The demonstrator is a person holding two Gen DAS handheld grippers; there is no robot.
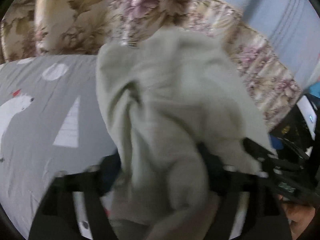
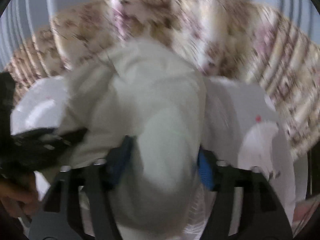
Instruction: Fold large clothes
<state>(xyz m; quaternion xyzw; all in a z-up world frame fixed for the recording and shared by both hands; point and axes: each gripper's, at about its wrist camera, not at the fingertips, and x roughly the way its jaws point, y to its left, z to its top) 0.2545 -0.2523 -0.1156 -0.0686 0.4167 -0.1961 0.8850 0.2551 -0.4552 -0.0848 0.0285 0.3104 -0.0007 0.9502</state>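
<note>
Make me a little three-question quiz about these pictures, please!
1. True or false: the left gripper has the pale garment bunched between its fingers.
2. What lies under the garment in the left wrist view? A) a wooden table B) a grey sheet with white animal shapes C) a carpet
3. Fill in: the pads on the right gripper are coloured ____.

Key: 1 true; 2 B; 3 blue.
</note>
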